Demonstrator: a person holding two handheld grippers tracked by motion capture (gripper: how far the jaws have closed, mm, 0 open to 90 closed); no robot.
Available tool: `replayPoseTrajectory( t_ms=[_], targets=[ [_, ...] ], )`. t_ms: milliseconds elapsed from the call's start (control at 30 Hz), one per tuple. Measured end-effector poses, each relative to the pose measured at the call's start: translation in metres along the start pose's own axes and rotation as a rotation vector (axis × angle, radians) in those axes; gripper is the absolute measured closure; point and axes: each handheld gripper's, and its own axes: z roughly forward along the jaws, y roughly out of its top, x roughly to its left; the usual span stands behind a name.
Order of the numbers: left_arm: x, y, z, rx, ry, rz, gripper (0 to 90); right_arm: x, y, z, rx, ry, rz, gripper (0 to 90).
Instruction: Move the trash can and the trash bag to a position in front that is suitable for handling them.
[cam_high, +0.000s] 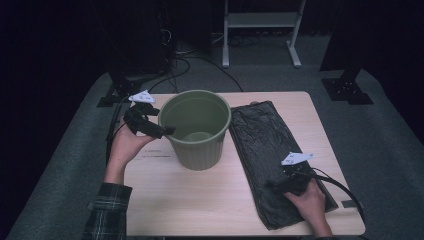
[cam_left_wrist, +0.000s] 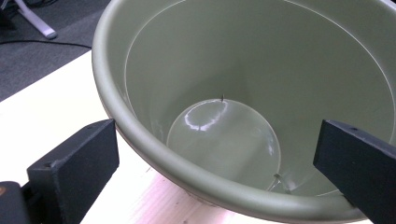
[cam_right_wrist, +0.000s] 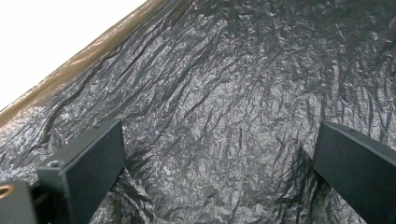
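Left gripper: jaws spread wide, straddling the near-left rim of the green waste bin, not clamped. Bin: upright, mouth up, empty, at table centre; rigid, light plastic, best taken at the rim.

Black bin liner: flat, right of the bin, long axis running away from the person; thin, crinkled, slippery, limp, best pinched at an edge.

Right gripper: jaws apart, resting on the liner's near end.
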Motion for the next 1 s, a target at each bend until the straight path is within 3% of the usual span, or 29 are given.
replayPoseTrajectory(
  t_ms=[667, 1000],
  targets=[
    [-0.046, 0.008, 0.010, 0.015, -0.066, 0.069, 0.0, 0.000, 0.000, 0.000, 0.000, 0.000, 0.000, 1.0],
    [-0.079, 0.008, 0.013, 0.001, -0.122, 0.105, 0.0, 0.000, 0.000, 0.000, 0.000, 0.000, 0.000, 1.0]
  ],
)
